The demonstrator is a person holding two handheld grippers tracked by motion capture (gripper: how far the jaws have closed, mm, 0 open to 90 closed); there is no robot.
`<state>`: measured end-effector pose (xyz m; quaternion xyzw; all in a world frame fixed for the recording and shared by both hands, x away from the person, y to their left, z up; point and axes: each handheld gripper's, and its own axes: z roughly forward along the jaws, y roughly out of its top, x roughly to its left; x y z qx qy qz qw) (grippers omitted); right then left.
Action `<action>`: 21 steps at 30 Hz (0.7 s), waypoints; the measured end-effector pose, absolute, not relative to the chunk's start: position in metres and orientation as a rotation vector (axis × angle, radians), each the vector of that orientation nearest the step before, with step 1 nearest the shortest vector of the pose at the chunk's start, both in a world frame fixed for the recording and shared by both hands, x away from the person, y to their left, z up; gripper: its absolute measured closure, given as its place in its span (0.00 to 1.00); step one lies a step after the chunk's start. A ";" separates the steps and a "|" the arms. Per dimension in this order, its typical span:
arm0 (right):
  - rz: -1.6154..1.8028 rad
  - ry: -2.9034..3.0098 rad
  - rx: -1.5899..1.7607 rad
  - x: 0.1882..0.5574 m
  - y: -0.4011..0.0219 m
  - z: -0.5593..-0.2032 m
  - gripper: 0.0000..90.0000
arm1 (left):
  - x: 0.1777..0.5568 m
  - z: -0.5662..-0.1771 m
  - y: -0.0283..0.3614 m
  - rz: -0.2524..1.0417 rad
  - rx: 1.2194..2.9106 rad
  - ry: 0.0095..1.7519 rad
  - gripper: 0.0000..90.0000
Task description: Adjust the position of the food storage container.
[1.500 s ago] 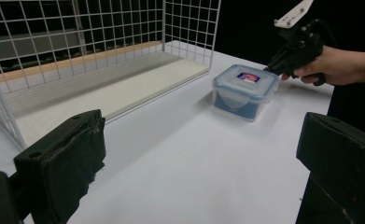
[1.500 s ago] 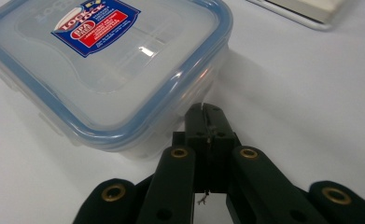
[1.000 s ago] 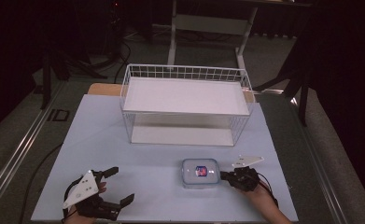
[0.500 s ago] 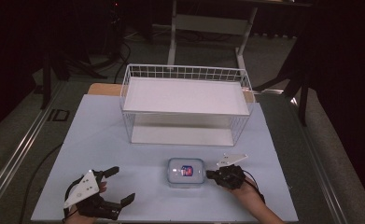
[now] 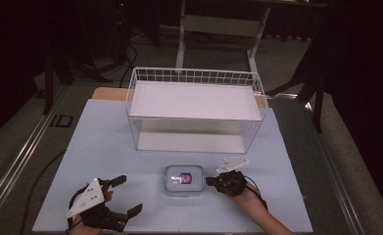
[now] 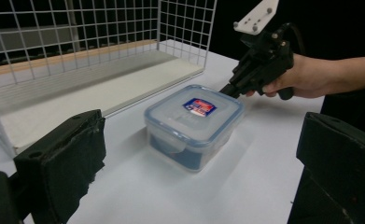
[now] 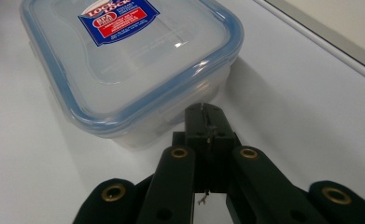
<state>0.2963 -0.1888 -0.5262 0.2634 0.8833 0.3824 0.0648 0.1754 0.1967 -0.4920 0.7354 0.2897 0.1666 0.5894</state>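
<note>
A clear plastic box [image 5: 184, 179] with a blue-rimmed lid and a red and blue label lies flat on the white tabletop, in front of the wire basket. My right gripper [image 5: 209, 181] is shut with nothing between its jaws. Its tip touches the box's right side just under the lid rim. In the right gripper view the closed tip [image 7: 203, 112] meets the box [image 7: 124, 60] at its corner. My left gripper [image 5: 130, 195] stands open at the front left, apart from the box. The left gripper view has the box [image 6: 194, 121] between its two wide-apart pads [image 6: 63, 158], farther off.
A white wire basket [image 5: 194, 107] with a white floor stands across the middle of the table, its open top up. The white tabletop [image 5: 106, 147] ends close behind my hands at the front. Dark floor, rails and a stand frame surround the table.
The box has slid to the left across the table, with the shut right gripper following against its right side. The left gripper has stayed in place, open.
</note>
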 end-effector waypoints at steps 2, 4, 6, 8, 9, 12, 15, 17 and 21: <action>1.157 2.664 0.797 0.296 -0.188 -0.526 1.00 | 0.175 -0.492 0.196 0.389 1.713 0.674 0.03; 1.166 2.664 0.790 0.297 -0.185 -0.527 1.00 | 0.175 -0.493 0.196 0.387 1.717 0.673 0.03; 1.168 2.660 0.789 0.298 -0.184 -0.527 1.00 | 0.175 -0.492 0.197 0.388 1.715 0.675 0.03; 1.171 2.656 0.791 0.298 -0.185 -0.527 1.00 | 0.175 -0.492 0.197 0.388 1.715 0.675 0.03; 1.176 2.656 0.798 0.298 -0.185 -0.526 1.00 | 0.176 -0.493 0.197 0.385 1.715 0.677 0.03; 1.170 2.637 0.804 0.297 -0.189 -0.523 1.00 | 0.177 -0.494 0.197 0.376 1.720 0.676 0.03; 1.175 2.599 0.815 0.294 -0.197 -0.517 0.95 | 0.178 -0.495 0.197 0.361 1.731 0.687 0.03; 1.216 2.562 0.811 0.289 -0.203 -0.510 0.88 | 0.180 -0.495 0.197 0.323 1.757 0.691 0.03; 1.304 2.514 0.791 0.280 -0.211 -0.497 0.63 | 0.184 -0.493 0.193 0.281 1.780 0.705 0.03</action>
